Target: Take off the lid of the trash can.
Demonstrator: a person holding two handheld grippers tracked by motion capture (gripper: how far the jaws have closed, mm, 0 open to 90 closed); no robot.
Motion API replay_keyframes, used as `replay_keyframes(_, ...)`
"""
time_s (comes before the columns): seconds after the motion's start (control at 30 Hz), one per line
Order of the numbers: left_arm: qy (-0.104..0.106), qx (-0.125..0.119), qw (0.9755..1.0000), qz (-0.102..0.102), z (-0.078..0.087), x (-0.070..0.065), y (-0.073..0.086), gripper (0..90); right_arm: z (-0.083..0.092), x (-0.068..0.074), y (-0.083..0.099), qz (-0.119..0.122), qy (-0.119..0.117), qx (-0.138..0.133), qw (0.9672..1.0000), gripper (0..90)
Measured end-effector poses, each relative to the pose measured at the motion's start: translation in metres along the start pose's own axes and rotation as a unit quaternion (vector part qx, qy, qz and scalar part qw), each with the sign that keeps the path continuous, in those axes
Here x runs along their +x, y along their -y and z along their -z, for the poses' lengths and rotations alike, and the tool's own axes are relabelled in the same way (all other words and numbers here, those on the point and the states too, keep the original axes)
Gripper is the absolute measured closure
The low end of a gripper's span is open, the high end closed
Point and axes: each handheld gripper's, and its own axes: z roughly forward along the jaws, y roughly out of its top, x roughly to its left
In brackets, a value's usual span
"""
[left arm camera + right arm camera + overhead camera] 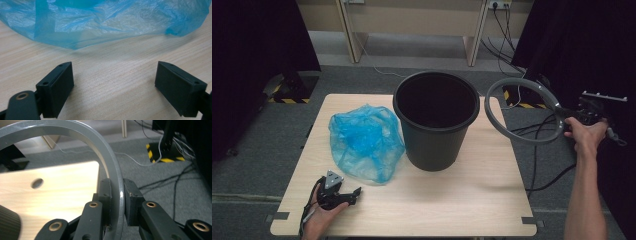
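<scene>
The right claw (568, 116) is pinching the grey ring (517, 135) tight and holding it in the air, off the right edge of the tabletop (472, 200). It is thin, round and smooth. The black bin (435, 120) is standing bare beside the crinkly blue bag (364, 142). The left claw (357, 191) is resting wide open, holding nothing. Next, I think, it needs to grab the bag.

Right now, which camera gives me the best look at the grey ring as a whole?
The high view: the grey ring shows complete, held in the air off the table's right edge by the right gripper. The right gripper view shows a close arc clamped between the jaws.
</scene>
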Motion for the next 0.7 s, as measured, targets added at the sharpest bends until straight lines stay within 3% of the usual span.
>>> replay_keyframes(0.23,0.000,0.001,1.0000,0.000,0.000,0.000,0.000,14.3,-0.035,-0.002,0.035,-0.008,0.012,0.026,0.9996,78.6)
replay_keyframes(0.7,-0.001,0.001,1.0000,0.000,0.000,0.000,0.000,14.4,-0.090,0.008,0.082,-0.035,0.046,0.029,0.9979,78.3)
